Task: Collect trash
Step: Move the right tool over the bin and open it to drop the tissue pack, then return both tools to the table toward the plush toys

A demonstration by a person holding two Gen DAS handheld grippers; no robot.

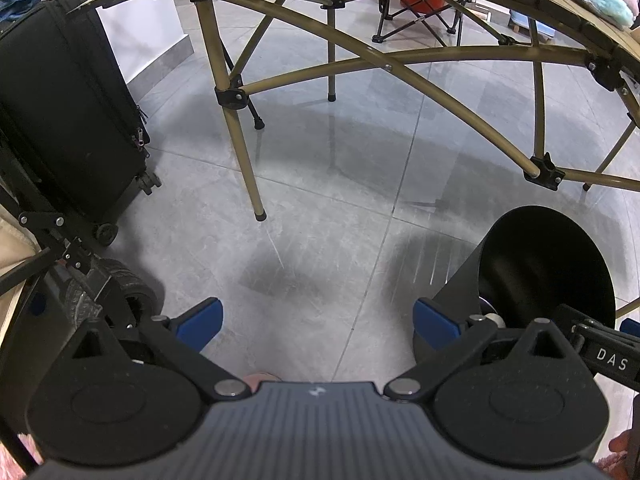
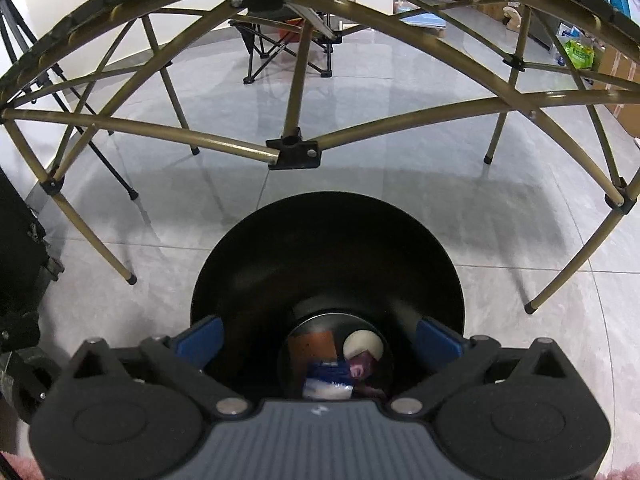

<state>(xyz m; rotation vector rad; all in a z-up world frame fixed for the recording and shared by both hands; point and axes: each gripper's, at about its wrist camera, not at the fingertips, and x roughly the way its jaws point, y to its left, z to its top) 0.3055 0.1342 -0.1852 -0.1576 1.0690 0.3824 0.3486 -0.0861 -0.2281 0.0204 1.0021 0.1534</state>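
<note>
A round black trash bin (image 2: 328, 240) stands on the grey tiled floor right below my right gripper (image 2: 320, 340). That gripper is open, its blue pads (image 2: 202, 340) spread over the bin's mouth with nothing between them. Down on the bin's bottom lie a blue and white wrapper (image 2: 332, 374), an orange piece (image 2: 312, 348) and a round white item (image 2: 362, 344). In the left wrist view the bin (image 1: 548, 264) is at the right. My left gripper (image 1: 318, 320) is open over bare floor, left of the bin, and holds nothing.
A tan folding table frame (image 1: 248, 160) arches over both views, its legs (image 2: 128, 276) planted around the bin. A black suitcase (image 1: 68, 112) and a cart wheel (image 1: 120, 284) are at the left. A folding chair (image 2: 280, 44) stands farther back. Bags and boxes (image 2: 580, 54) are at the far right.
</note>
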